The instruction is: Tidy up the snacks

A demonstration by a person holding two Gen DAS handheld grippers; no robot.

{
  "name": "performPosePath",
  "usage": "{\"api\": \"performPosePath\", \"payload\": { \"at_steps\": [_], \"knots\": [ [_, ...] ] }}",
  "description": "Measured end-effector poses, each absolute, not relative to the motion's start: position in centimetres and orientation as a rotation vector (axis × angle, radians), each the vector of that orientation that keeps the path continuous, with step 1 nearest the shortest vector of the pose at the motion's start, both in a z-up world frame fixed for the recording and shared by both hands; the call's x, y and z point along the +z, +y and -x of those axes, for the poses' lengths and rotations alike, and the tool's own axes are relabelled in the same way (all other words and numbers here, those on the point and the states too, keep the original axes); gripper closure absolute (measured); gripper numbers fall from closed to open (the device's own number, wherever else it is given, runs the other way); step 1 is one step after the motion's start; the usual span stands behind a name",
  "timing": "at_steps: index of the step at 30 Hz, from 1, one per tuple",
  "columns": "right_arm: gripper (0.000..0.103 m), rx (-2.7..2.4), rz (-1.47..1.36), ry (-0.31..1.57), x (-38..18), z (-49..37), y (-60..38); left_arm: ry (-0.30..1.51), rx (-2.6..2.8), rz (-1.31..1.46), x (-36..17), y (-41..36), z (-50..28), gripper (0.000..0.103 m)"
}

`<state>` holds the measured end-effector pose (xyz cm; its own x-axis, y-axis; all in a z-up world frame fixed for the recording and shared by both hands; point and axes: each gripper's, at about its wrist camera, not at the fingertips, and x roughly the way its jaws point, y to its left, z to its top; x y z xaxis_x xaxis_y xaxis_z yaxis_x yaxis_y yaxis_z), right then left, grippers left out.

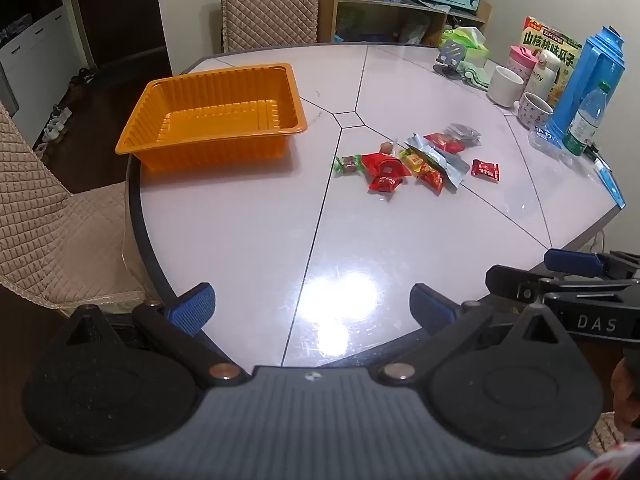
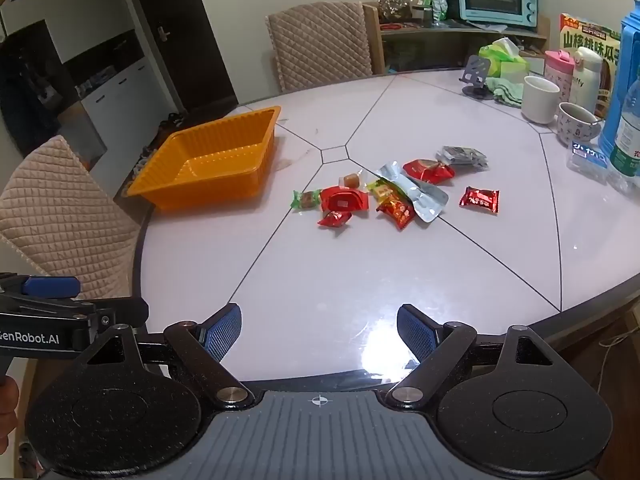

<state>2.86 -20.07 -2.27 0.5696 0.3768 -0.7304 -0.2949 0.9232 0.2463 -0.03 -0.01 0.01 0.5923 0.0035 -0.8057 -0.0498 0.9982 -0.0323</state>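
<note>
Crinkly foil and plastic wrap the snacks (image 2: 394,186), which are scattered near the table's (image 2: 360,280) centre; the orange tray (image 2: 208,164) is set empty toward its left edge. The sweets are judged light, soft and slippery, so each is best pinched across its body or by a twisted end. The flat silver pouch (image 2: 416,194) may slide when nudged. The left gripper (image 1: 312,310) and right gripper (image 2: 320,330) are both held spread, empty, over the near edge.
</note>
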Motion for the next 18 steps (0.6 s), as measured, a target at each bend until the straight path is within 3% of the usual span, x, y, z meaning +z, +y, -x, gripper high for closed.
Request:
{"api": "performPosePath", "payload": {
  "at_steps": [18],
  "knots": [
    [0.018, 0.393, -0.103, 0.884, -1.97, -3.19, -20.35, 0.951, 0.016, 0.063, -0.03, -0.47, -0.25, 0.000]
  ]
}}
